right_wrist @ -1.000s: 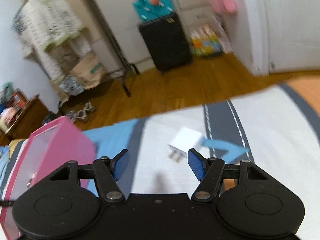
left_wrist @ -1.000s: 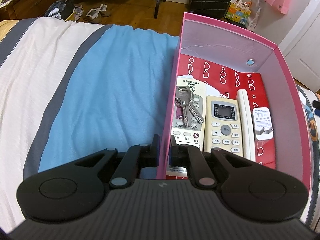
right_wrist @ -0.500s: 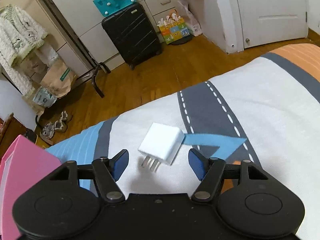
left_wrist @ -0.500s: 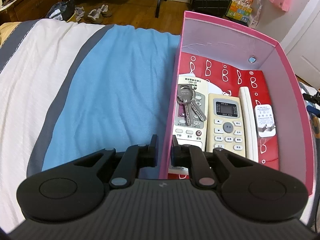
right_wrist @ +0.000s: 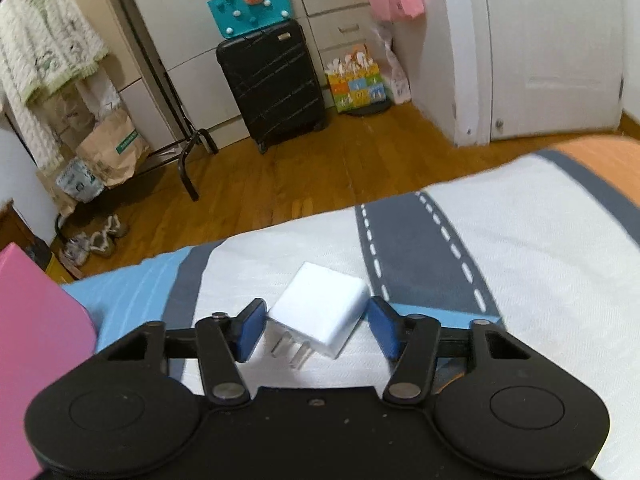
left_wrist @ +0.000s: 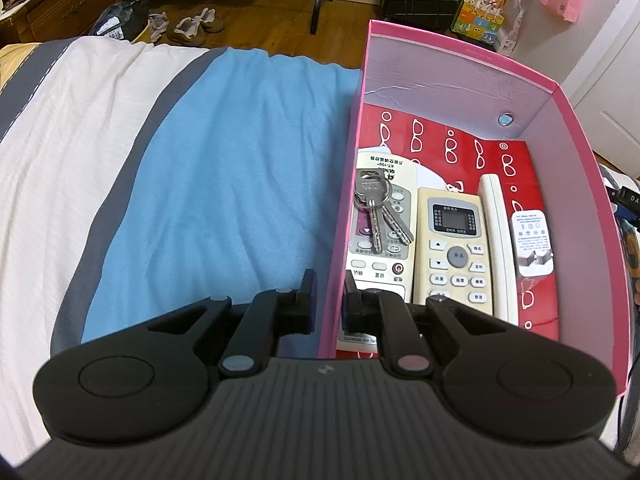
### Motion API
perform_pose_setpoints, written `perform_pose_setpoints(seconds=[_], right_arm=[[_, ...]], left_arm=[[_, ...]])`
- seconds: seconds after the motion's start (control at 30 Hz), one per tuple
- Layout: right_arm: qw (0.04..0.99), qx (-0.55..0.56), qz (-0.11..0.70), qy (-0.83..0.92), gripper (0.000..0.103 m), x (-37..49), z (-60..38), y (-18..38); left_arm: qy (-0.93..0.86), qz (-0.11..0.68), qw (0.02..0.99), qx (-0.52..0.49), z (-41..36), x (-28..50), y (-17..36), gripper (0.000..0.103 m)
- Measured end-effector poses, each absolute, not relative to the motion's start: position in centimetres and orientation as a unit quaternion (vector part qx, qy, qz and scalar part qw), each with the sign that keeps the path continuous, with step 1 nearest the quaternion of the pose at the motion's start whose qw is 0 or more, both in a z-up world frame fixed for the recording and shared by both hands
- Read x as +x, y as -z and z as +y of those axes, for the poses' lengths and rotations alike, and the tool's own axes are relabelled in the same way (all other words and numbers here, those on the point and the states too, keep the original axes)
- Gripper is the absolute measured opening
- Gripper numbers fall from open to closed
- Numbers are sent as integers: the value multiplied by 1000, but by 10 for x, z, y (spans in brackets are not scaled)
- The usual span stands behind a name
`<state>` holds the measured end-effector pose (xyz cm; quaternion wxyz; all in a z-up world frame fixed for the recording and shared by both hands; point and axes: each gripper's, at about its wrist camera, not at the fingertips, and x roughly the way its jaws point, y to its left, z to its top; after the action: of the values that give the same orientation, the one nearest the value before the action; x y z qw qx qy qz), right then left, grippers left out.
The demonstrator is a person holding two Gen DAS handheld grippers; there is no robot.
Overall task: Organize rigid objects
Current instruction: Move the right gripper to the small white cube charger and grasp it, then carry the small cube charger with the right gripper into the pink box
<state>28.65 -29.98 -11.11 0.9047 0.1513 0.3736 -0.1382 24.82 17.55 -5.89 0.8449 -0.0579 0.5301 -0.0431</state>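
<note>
- The left gripper (left_wrist: 327, 300) has its fingers (left_wrist: 306, 294) drawn nearly together on the near left wall of the pink box (left_wrist: 460, 60), one finger outside the wall and one inside, gripping it
- The pink box sits on the bed (left_wrist: 240, 152), over the blue stripe of the bedcover, with its open top facing up
- Inside the box, on a red liner printed with white glasses, lie a white remote (left_wrist: 372, 276) at the left and a cream remote (left_wrist: 454, 248) just right of it
- A bunch of keys (left_wrist: 378, 208) rests on top of the white remote
- A narrow white piece (left_wrist: 494, 236) lies along the right side of the cream remote, and a small white packet (left_wrist: 534, 244) sits farther right by the box wall
- The right gripper (right_wrist: 316, 330) has its fingers (right_wrist: 250, 330) about half open and closing around a white charger plug (right_wrist: 324, 312), which lies between them on the bed
- The right pad appears to be at the charger's corner; the left pad is just beside it, and I cannot tell whether it touches
- The charger rests on the white part of the bedcover with its metal prongs pointing toward the near side, beside a grey road stripe (right_wrist: 420, 252)
- A corner of the pink box shows at the far left edge of the right wrist view
</note>
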Motion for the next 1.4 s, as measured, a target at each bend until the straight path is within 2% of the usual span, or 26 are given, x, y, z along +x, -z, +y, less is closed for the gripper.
perform_pose_setpoints(seconds=[0.13,0.3,0.43,0.6,0.77,0.8,0.83,1.07,1.4], right_arm=[[903,135,386,127,60,285,-294,107],[859,141,483,97,59,273,-277,91],[842,127,517,82,59,256,-265,86],[855,128,493,93,59,261,-269,91],[865,123,478,89,67,266,-266,95],[869,116,472,92,64,268,-264,96],[874,107,465,96,49,271,-263,97],[900,135,397,119,49,262,-267,70],[943,69,326,-5,49,225,-194,7]], left_arm=[[43,531,844,-59,176,248,59,12],[43,530,845,-54,175,248,59,12],[43,530,845,-56,175,248,59,12],[43,530,845,-57,176,248,60,12],[43,530,845,-58,176,249,60,12],[43,530,845,-58,176,249,60,12],[42,530,845,-59,176,249,59,12],[40,526,847,-66,176,247,57,9],[46,525,847,-76,174,246,56,8]])
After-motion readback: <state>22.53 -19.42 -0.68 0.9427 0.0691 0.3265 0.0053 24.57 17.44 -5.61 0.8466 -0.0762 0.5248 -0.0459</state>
